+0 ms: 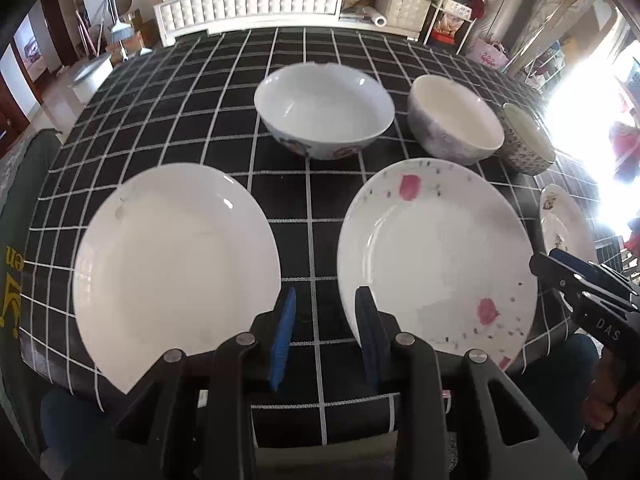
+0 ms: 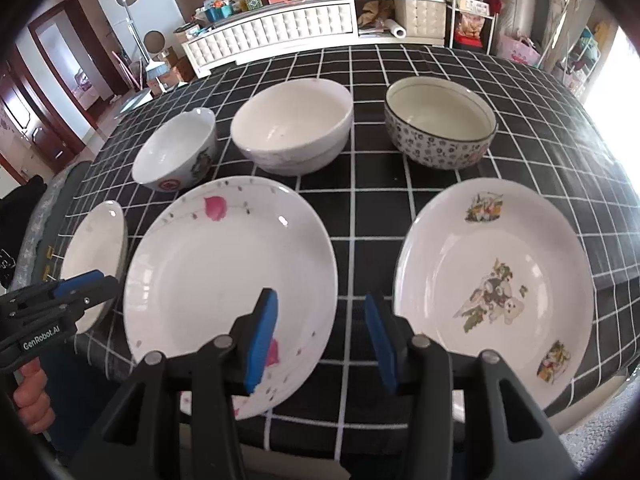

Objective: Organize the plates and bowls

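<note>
Three plates lie in a row near the front edge of the black checked tablecloth (image 1: 308,200): a plain white plate (image 1: 176,264), a pink-flower plate (image 1: 436,256) and a cartoon-print plate (image 2: 496,292). Behind them stand a white bowl with a red mark (image 1: 324,108), a pale bowl (image 1: 456,120) and a dark-patterned bowl (image 2: 440,124). My left gripper (image 1: 325,300) hangs open over the cloth between the plain and pink-flower plates, holding nothing. My right gripper (image 2: 320,302) is open and empty, its left finger over the pink-flower plate (image 2: 224,280), between it and the cartoon-print plate.
A white tufted cabinet (image 1: 248,4) with clutter on top stands beyond the table's far edge. A wire shelf (image 2: 468,4) is at the back right. Hands (image 2: 32,400) hold the gripper handles at the near edge. A green cushion (image 1: 24,208) lies left of the table.
</note>
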Demonstrator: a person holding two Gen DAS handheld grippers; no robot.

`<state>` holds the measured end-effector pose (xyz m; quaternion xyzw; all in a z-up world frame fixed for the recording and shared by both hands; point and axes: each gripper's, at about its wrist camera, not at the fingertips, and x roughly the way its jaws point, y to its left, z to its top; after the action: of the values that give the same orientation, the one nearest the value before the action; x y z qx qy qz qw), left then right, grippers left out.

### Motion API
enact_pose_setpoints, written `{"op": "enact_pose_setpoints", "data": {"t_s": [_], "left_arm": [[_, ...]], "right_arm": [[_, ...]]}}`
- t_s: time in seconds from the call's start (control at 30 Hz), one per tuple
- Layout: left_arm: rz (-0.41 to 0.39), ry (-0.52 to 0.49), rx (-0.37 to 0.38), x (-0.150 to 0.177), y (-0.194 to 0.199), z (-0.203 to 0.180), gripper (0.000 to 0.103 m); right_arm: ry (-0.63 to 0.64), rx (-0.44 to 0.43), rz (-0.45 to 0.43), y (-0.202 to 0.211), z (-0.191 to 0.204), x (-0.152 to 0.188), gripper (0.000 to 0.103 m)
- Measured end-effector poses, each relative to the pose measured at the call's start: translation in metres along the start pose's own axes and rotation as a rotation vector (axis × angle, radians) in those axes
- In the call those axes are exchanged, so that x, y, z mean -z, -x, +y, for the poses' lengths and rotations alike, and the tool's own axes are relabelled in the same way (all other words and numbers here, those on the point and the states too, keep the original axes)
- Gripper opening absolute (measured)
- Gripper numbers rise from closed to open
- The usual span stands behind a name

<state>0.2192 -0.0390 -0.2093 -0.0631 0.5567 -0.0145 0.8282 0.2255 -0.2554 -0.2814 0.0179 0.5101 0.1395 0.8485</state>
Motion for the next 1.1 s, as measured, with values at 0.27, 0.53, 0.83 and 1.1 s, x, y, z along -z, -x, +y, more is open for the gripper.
{"op": "enact_pose_setpoints", "data": {"t_s": [0.27,0.53,0.83,1.1], "left_arm": [[0.024,-0.019,0.012,-0.006,-0.013,0.0,0.027],[0.041,-0.076,0.016,-0.008,-0.023,-0.009,0.012],[0.035,-0.091,0.014,-0.008,-0.026,-0.014,0.009],[0.045,-0.053,0.018,-0.005,-0.023,-0.013,0.009]], "right_arm": [[-0.001,0.021,0.047,-0.021,0.001,-0.004,0.037],[-0.059,-0.009,0.066,-0.025,-0.011,0.0,0.016],[-0.045,0.001,0.088,-0.023,-0.009,-0.003,0.015],[-0.076,-0.001,0.075,-0.018,-0.009,0.0,0.015]]}}
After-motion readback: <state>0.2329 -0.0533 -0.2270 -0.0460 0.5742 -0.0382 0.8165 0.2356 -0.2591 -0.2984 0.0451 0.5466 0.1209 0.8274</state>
